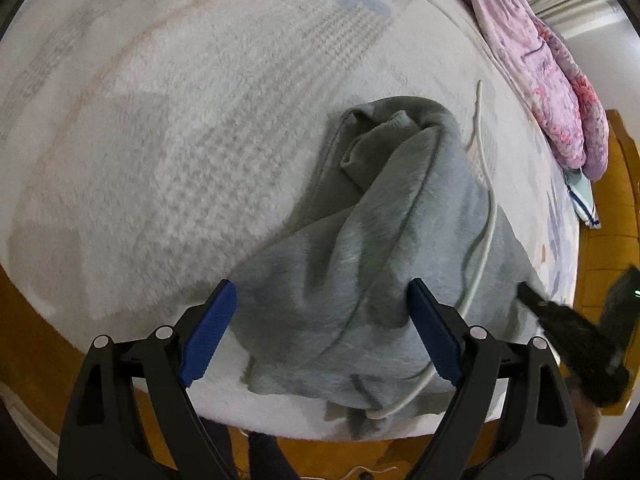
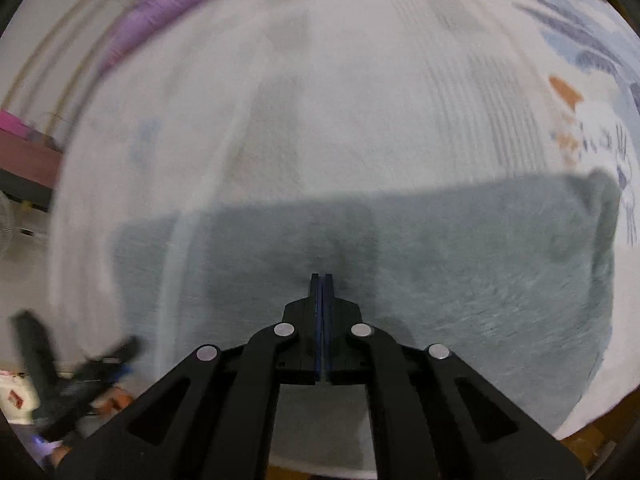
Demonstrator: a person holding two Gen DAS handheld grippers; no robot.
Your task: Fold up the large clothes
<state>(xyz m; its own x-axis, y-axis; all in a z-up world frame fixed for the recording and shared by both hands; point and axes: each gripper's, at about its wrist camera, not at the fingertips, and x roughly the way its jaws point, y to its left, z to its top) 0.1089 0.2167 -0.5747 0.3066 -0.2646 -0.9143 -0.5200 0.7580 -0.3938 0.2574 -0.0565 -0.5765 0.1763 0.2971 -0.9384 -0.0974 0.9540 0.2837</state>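
The left gripper [image 1: 320, 320], jaws wide apart above the grey garment [image 1: 384, 240], could snag the white cord [image 1: 486, 184] lying across it; the right gripper [image 2: 321, 280] is pressed together, empty. The garment lies bunched, fleecy, near the bed's [image 1: 160, 120] front edge.

We count one grey garment [image 1: 372, 240] lying on one bed [image 1: 160, 140], with one white cord [image 1: 486, 216] trailing across it. We see two grippers, the left gripper [image 1: 322, 300] and the right gripper [image 2: 321, 278]. At the bed's far edge we count one pink blanket [image 1: 532, 64] and one blue-striped cloth [image 1: 582, 200].
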